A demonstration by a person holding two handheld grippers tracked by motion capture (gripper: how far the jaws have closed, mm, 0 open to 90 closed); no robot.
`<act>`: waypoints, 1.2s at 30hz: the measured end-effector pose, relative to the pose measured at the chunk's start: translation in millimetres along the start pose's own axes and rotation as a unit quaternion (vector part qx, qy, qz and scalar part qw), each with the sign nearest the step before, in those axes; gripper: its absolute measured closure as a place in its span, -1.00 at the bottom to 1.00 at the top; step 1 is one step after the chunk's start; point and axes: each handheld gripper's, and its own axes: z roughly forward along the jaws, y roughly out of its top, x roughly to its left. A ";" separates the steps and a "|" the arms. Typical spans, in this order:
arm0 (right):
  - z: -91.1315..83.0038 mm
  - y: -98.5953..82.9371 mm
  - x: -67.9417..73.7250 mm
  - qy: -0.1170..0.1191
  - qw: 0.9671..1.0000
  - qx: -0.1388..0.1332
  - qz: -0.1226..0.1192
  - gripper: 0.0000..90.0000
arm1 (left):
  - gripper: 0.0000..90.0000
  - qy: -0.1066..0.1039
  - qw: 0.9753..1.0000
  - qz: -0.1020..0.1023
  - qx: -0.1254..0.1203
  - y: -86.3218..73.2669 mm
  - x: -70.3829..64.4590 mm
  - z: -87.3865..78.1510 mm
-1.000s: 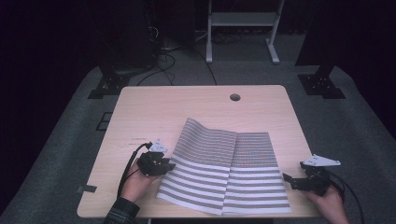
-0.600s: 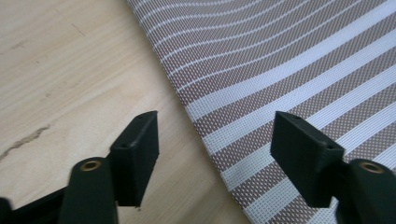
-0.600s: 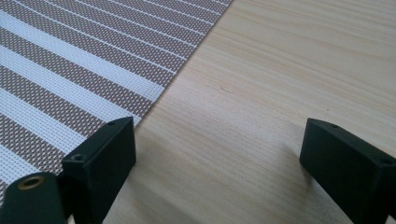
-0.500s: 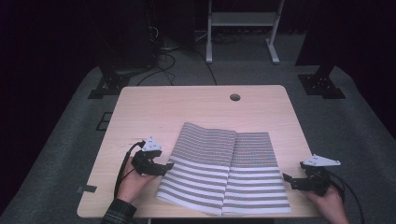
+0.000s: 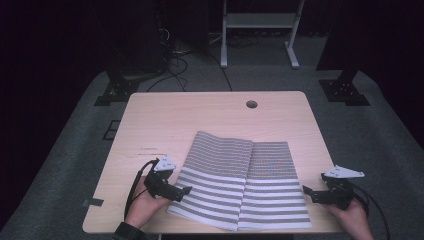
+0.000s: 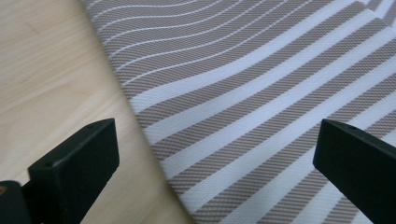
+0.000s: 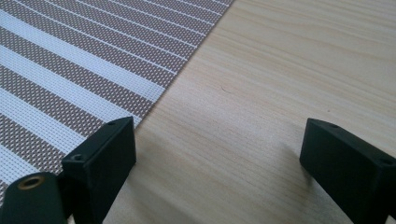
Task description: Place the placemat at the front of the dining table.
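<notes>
High view: striped mat (image 5: 245,185) flat on the counter (image 5: 165,120), left gripper (image 5: 181,190) at its left edge, right gripper (image 5: 307,191) just off its right edge. No containers.

Left gripper view: fingers (image 6: 79,163) wide, straddling the mat's edge.

Right gripper view: fingers (image 7: 105,158) wide over bare wood; likely risk: closing there, missing the mat.

A pale wooden table (image 5: 165,120) with a round hole (image 5: 251,104) stands on grey carpet (image 5: 380,135); cables (image 5: 172,55) trail behind.
</notes>
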 end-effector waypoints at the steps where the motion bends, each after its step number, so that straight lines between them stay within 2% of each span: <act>1: 0.0 0.0 0.0 0.000 1.000 0.000 0.000 -0.79 | -1.00 -0.003 1.000 0.001 0.000 0.1 -2.5 0.8; 6: 0.1 0.1 -0.1 0.001 1.000 0.000 -0.001 -0.79 | -1.00 -0.016 1.000 0.015 0.008 1.7 -16.1 7.2; 13: 0.2 0.2 -0.2 0.001 1.000 0.000 -0.001 -0.79 | -1.00 -0.033 0.999 0.019 0.001 3.3 -30.0 11.3; 17: 0.1 0.2 -0.3 0.001 1.000 0.000 0.000 -0.79 | -1.00 -0.043 0.998 0.035 0.005 4.8 -40.1 15.5; 19: 0.1 0.1 -0.1 0.001 1.000 0.000 -0.001 -0.79 | -1.00 -0.053 0.998 0.037 0.003 5.7 -46.4 17.7; 27: -0.1 -0.1 -0.1 0.002 1.000 0.000 -0.001 -0.79 | -1.00 -0.065 0.997 0.046 0.001 6.6 -61.1 22.8; 29: -0.1 -0.1 -0.2 0.002 1.000 0.000 -0.001 -0.79 | -1.00 -0.072 0.996 0.055 0.003 7.3 -66.7 26.6; 36: 0.0 0.0 -0.1 0.002 1.000 0.000 -0.001 -0.79 | -1.00 -0.087 0.994 0.066 0.010 8.0 -78.4 35.1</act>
